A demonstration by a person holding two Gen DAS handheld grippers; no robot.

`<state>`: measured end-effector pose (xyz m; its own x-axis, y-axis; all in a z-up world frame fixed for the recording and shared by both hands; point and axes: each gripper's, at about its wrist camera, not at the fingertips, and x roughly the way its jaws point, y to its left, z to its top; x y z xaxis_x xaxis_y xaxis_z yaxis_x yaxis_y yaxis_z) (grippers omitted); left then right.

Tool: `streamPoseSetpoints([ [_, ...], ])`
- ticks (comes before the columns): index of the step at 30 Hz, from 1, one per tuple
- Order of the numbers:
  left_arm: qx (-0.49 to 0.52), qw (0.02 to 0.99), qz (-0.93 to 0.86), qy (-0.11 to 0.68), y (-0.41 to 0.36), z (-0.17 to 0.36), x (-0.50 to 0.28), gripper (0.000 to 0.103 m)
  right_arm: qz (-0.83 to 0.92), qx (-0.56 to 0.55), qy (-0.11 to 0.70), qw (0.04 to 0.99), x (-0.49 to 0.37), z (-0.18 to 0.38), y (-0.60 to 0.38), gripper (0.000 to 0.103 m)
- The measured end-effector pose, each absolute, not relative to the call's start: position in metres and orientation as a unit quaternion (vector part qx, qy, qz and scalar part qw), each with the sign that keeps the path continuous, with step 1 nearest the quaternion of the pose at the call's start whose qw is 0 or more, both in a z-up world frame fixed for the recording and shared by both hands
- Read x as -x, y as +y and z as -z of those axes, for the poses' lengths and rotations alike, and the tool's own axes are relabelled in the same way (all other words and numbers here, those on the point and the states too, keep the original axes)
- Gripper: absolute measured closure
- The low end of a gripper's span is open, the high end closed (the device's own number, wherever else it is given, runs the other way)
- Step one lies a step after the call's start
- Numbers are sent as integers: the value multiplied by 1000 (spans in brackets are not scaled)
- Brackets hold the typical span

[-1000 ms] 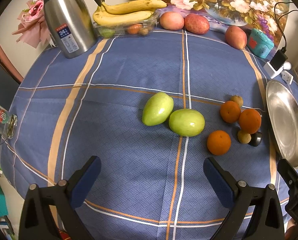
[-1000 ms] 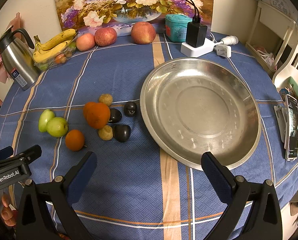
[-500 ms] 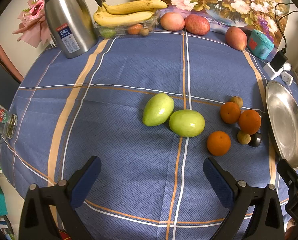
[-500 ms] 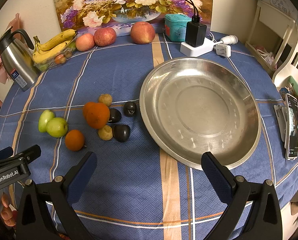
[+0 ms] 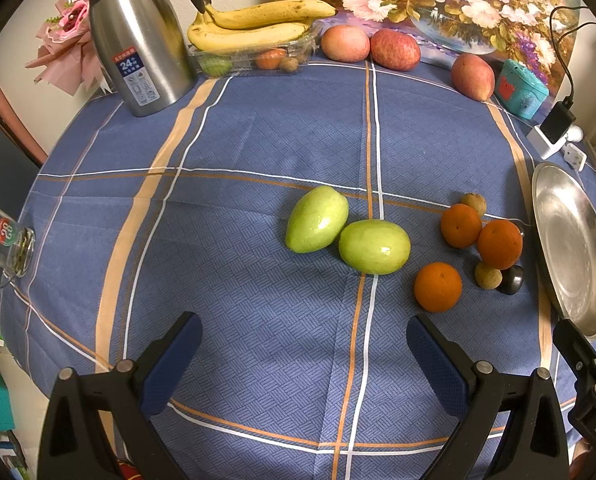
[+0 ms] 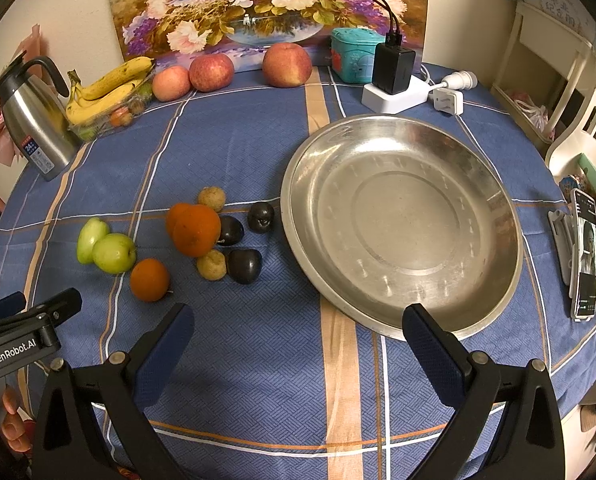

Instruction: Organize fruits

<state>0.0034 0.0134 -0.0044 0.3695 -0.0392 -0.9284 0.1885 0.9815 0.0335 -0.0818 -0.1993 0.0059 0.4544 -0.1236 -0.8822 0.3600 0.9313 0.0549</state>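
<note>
Your wide, shallow stainless-steel dish (image 6: 402, 220) sits bare on the blue plaid tablecloth (image 5: 257, 140), straight ahead of your right gripper (image 6: 298, 344), whose blue-padded jaws stand wide apart with nothing between them; the dish's near rim lies just beyond the right-hand pad. Your left gripper (image 5: 304, 354) is likewise spread wide and empty, low over the cloth.

The loose fruit lies between the two tools. The two pale green oval fruits (image 5: 348, 236) touch each other directly ahead of your left gripper, slightly right of its centre line. The far one runs its long axis diagonally, up and to the right; the near one lies crosswise, so your left jaws already straddle its length rather than its narrower width.

The three round oranges (image 5: 438, 286) come next, to the right of the green pair, with the nearest just ahead of your left gripper's right pad. The three dark plums (image 6: 243, 266) and two small tan-brown fruits (image 6: 211, 265) crowd closest to the dish's left rim.

My reading: your left hand is nearer the green pair, your right nearer the plums.
</note>
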Motion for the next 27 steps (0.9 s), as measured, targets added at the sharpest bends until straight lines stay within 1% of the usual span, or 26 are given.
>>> streamPoseSetpoints([
  [15,-57,824,86,557,14,3,-3,0,143,-117,503,845,82,-7,-199,0],
  [23,-15,834,108,541,17,-1,-12,0,132,-115,495,851,77,-9,-196,0],
  [27,25,842,116,527,23,-4,-23,0,121,-138,482,857,70,-12,-198,0],
])
